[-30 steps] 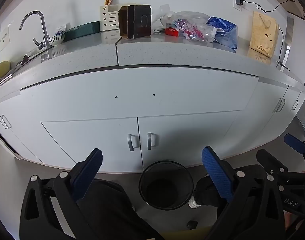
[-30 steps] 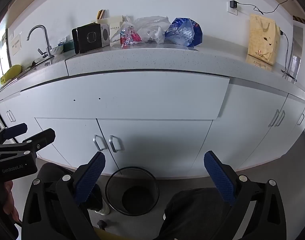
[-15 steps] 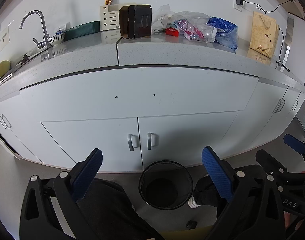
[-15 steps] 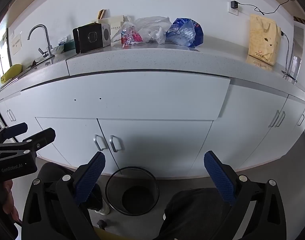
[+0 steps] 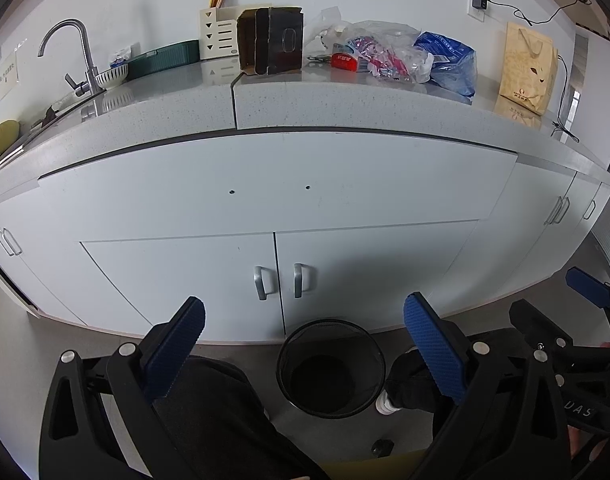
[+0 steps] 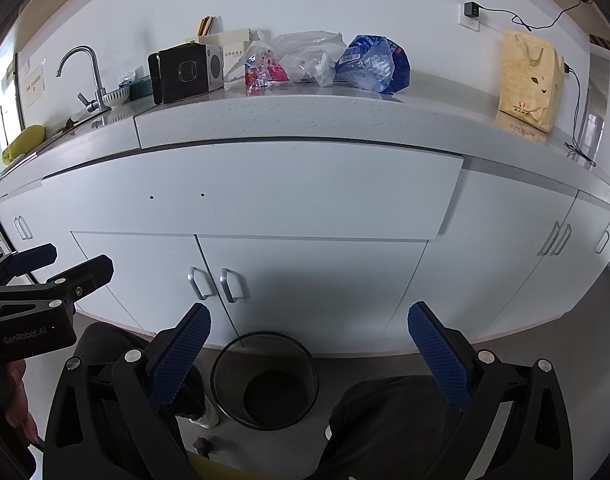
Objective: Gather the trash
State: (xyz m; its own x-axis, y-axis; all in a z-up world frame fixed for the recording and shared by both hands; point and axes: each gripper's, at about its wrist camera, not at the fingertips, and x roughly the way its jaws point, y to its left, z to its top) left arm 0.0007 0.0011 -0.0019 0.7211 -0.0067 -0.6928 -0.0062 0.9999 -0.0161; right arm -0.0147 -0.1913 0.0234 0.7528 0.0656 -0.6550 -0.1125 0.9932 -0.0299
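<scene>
1. The desk (image 5: 345,104) runs across both views and carries the trash at its back: a clear plastic bag (image 6: 309,56) holding crumpled wrappers, a blue plastic bag (image 6: 373,64) beside it on the right, red-and-pink packets (image 5: 369,54) and an opened dark carton (image 5: 271,42).
2. The task looks to be at its start: nothing is held, and both tools hang low in front of the cupboard doors, well apart from the trash.
3. The mesh bin (image 5: 331,368) stands on the floor at the foot of the cupboards, between the person's legs; its inside looks dark and bare, as far as can be told.
4. The left tool (image 5: 305,352) is released, its blue pads spread wide with nothing between them.
5. The right tool (image 6: 309,356) is likewise released and holds nothing.
6. The next move probably calls for raising one tool to desk height, reaching to the back, and pinching a loose fold of a bag, since thin plastic may slip.
</scene>
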